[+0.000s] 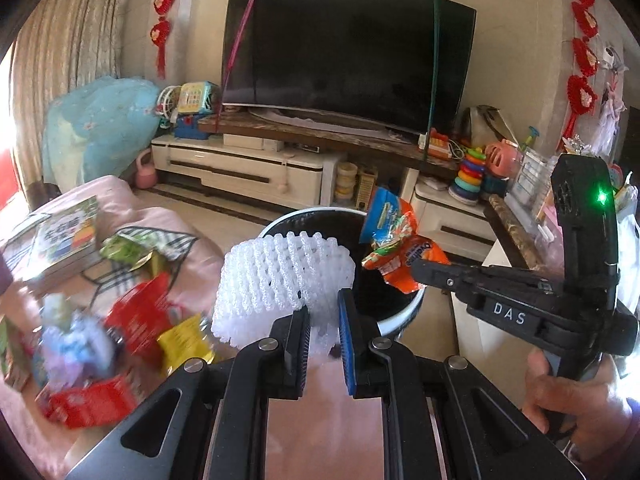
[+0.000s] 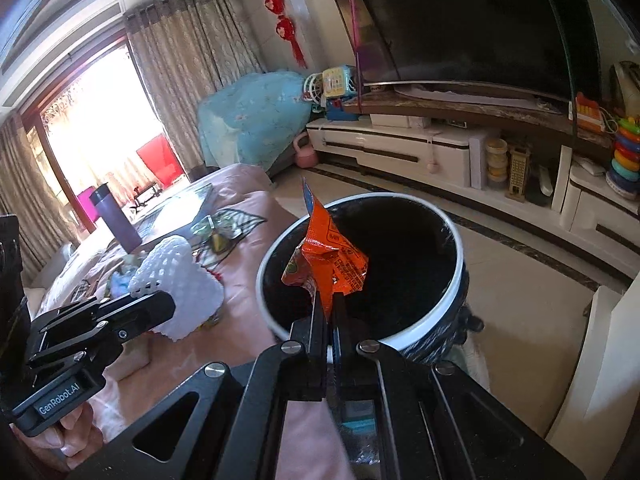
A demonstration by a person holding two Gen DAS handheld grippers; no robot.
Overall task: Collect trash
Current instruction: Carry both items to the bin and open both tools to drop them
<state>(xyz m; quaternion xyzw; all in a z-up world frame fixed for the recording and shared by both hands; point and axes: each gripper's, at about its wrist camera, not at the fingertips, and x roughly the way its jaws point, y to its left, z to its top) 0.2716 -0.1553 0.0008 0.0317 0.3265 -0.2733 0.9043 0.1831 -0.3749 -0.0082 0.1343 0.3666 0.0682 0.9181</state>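
Currently: right claw pinching orange wrapper over bin mouth, unreleased; left claw gripping white foam net beside bin; several packets remain on pink-covered surface; collection seemingly partway.

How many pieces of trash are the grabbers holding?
2. The white foam fruit net is in the left gripper, beside the black round bin. The orange snack wrapper is in the right gripper, over the bin.
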